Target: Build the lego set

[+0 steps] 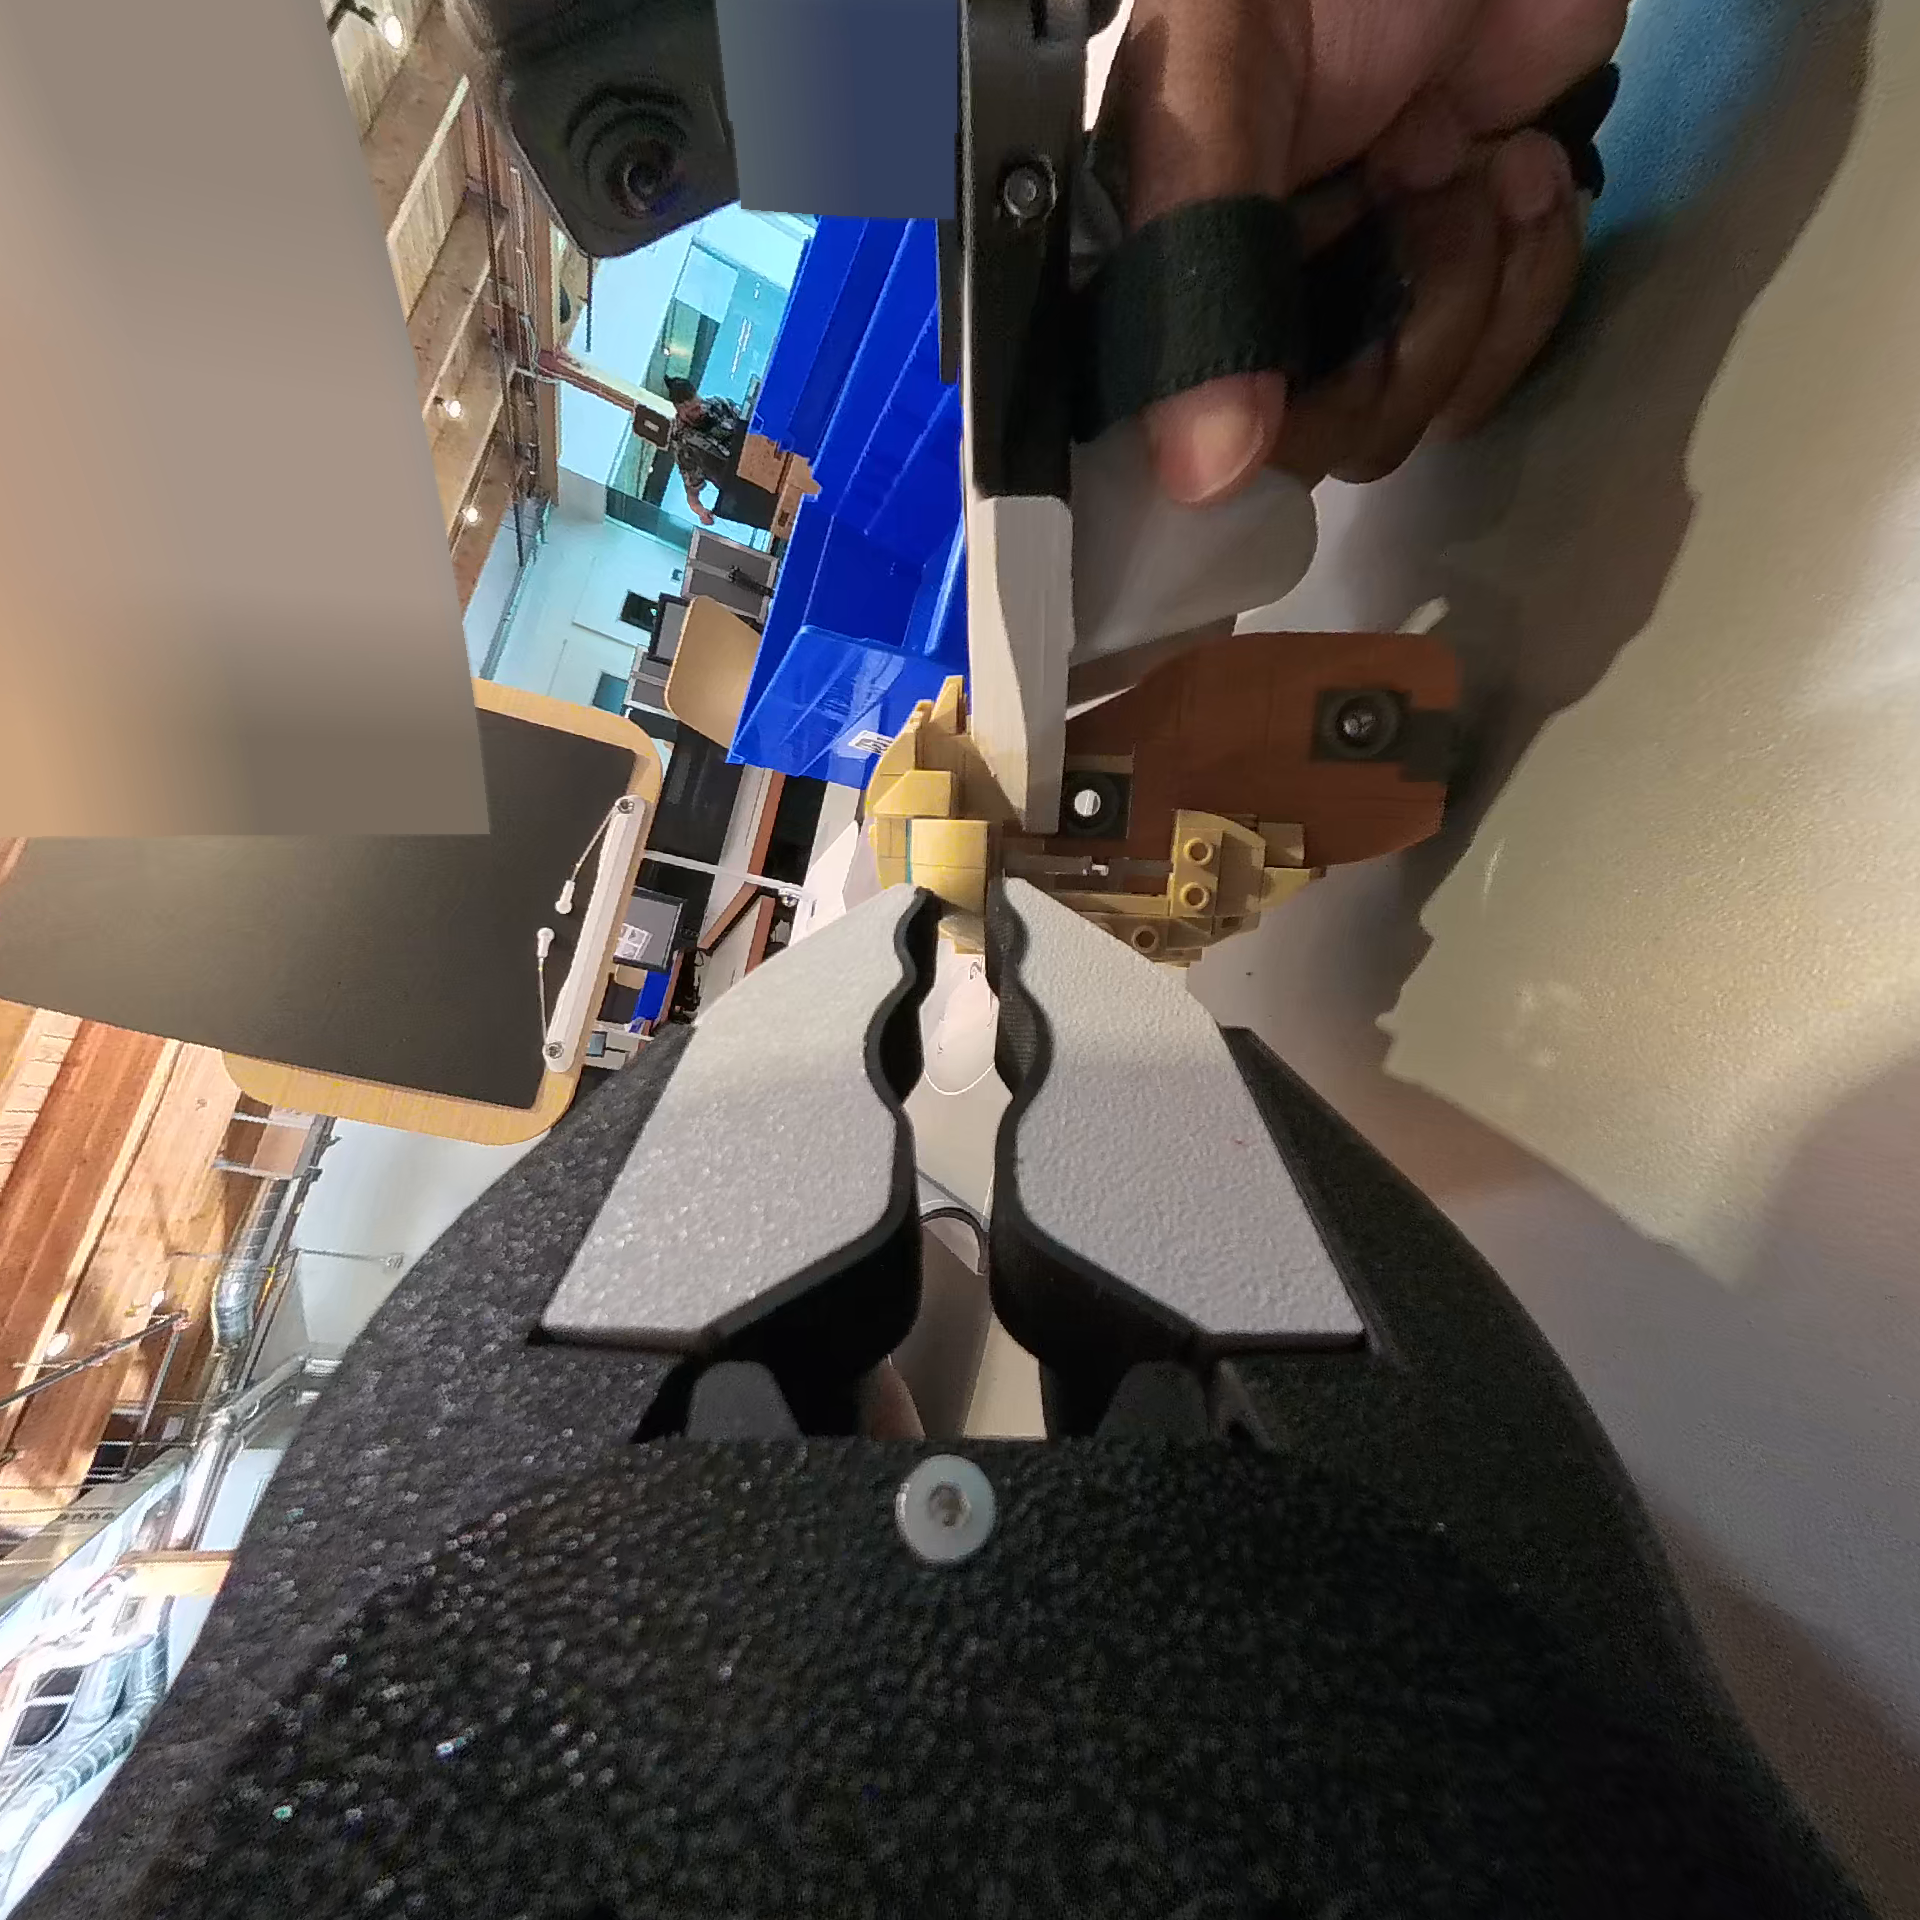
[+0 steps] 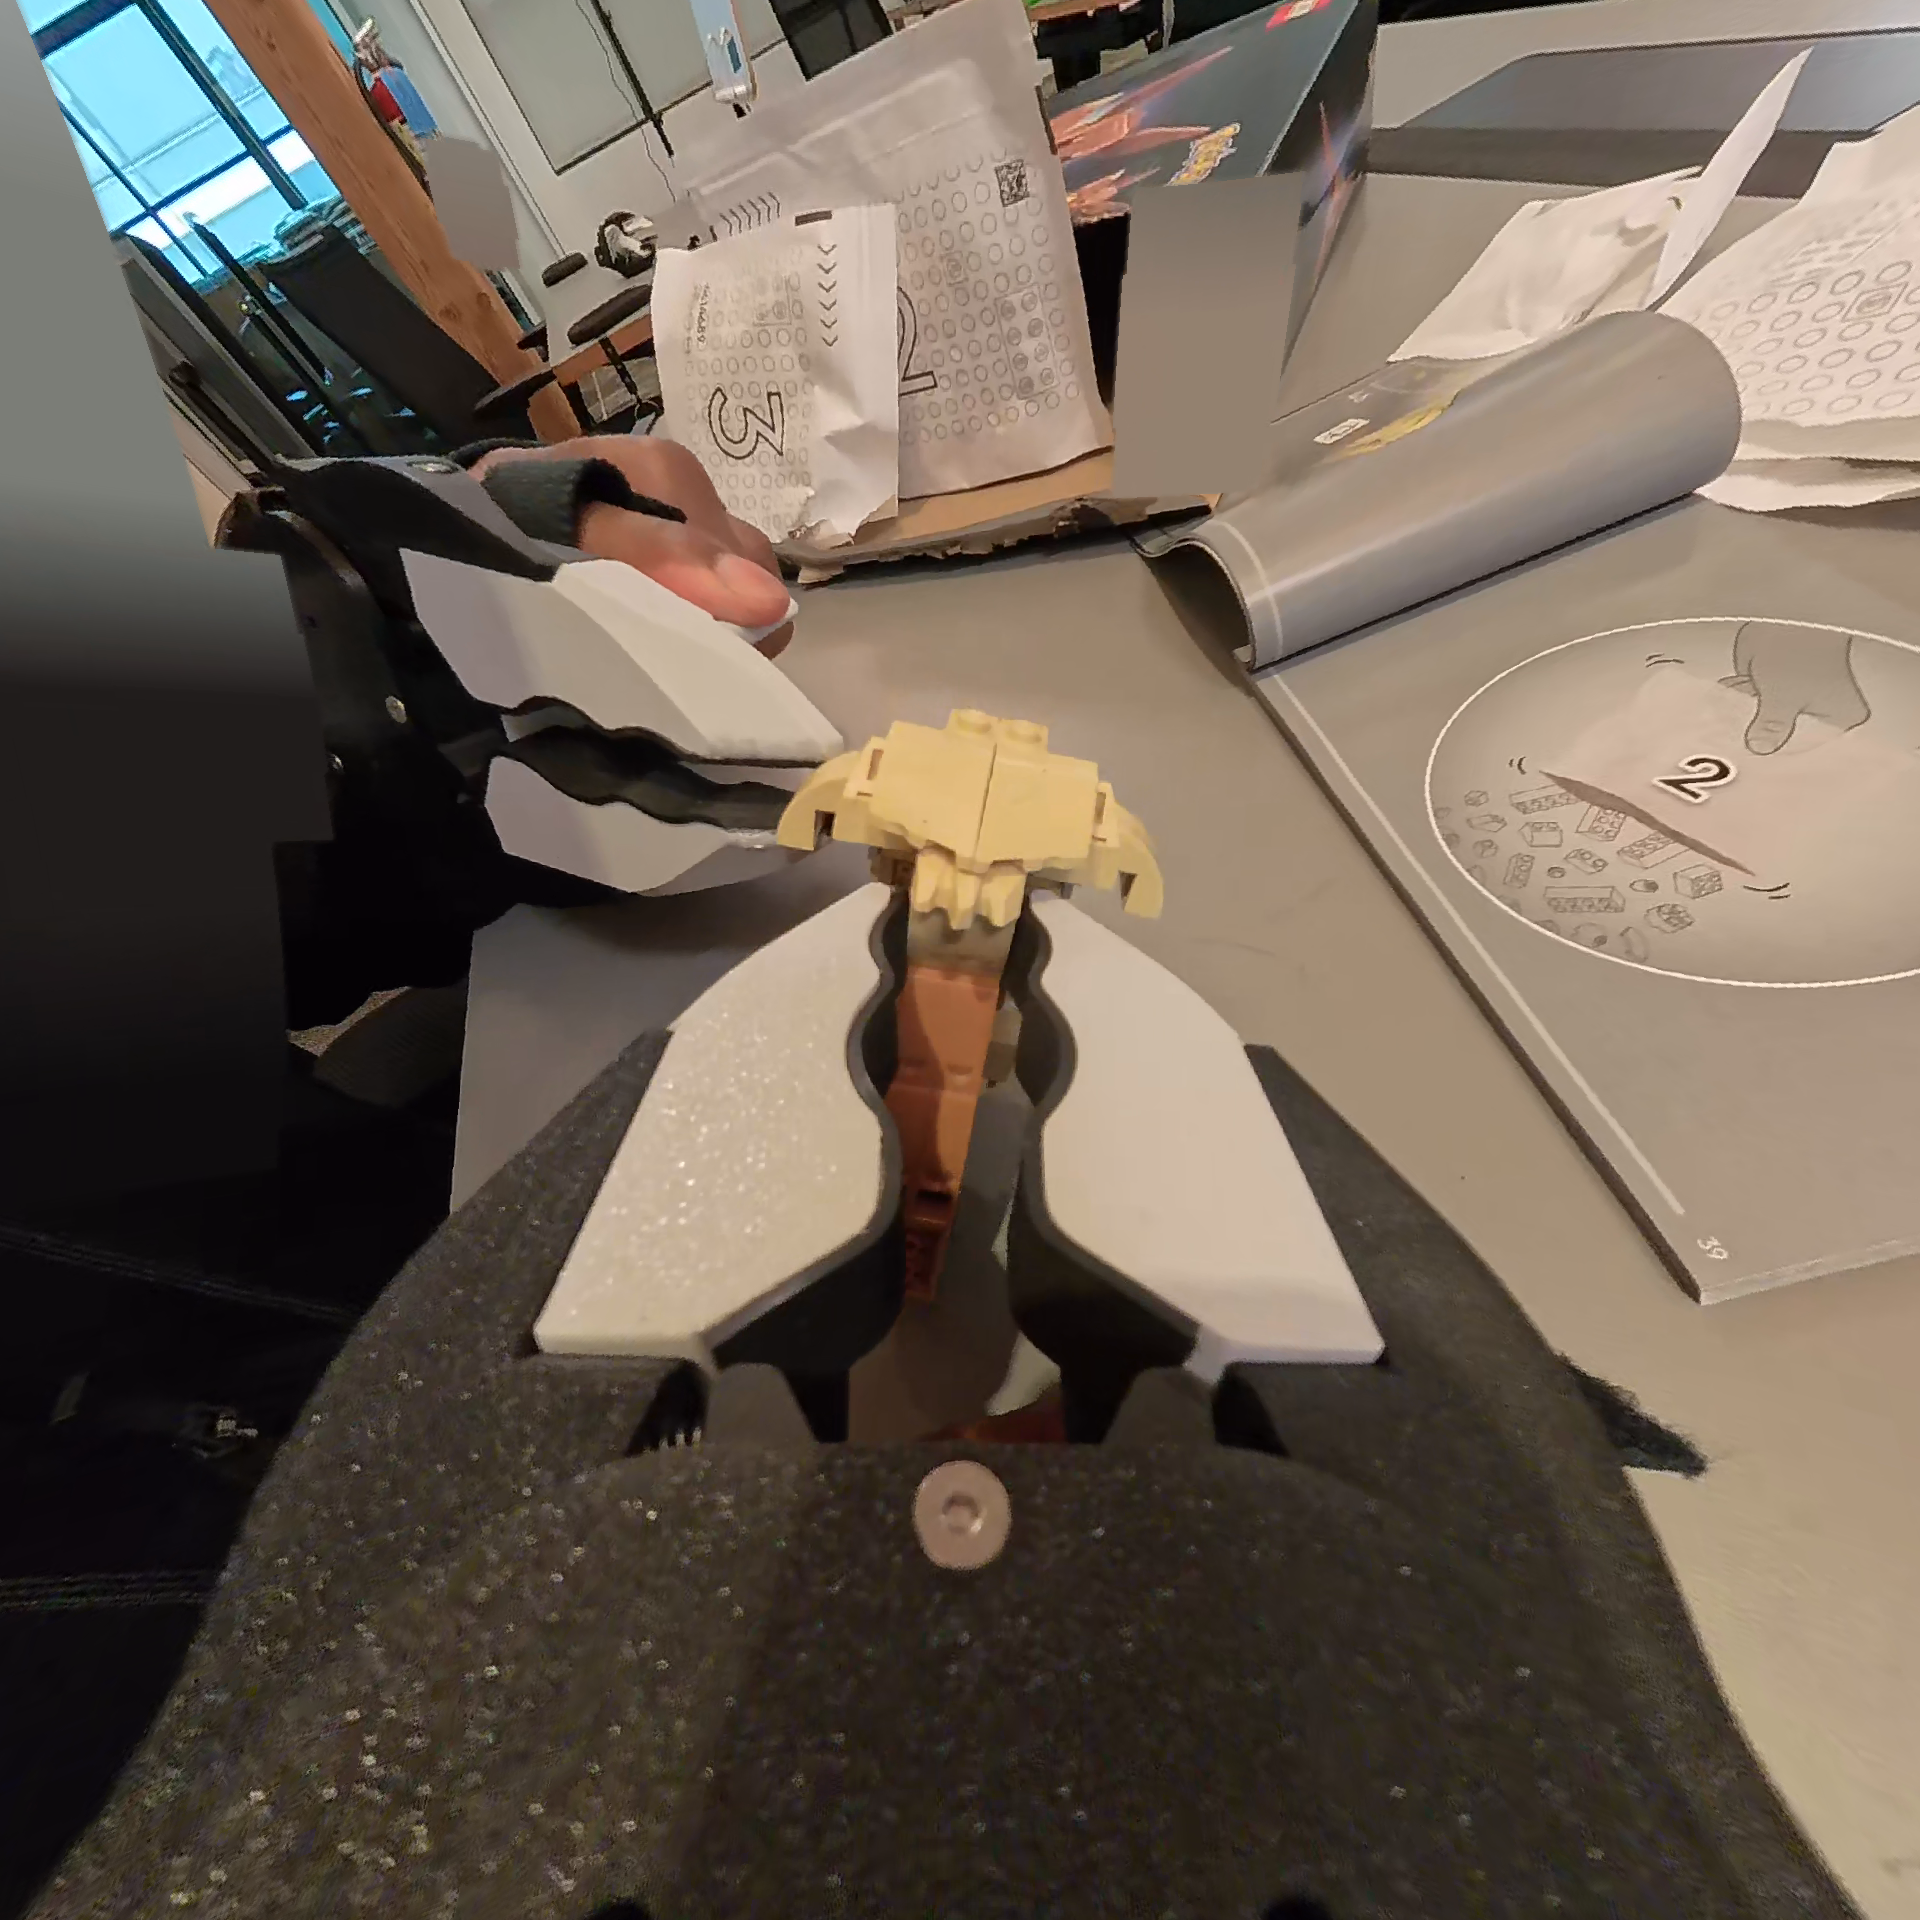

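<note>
Tan-and-brown brick model point(image 2: 966, 831) is sitting mid-frame, right gripper point(image 2: 951, 935) clamping its brown stem, left gripper point(image 1: 961, 914) pinching its tan end piece; build unfinished.

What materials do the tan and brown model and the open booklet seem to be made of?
Tan and brown model: probably hard moulded plastic, smooth with a slight sheen; studs and brick seams show. Open booklet: paper, matte grey printed pages; one page curls over.
</note>
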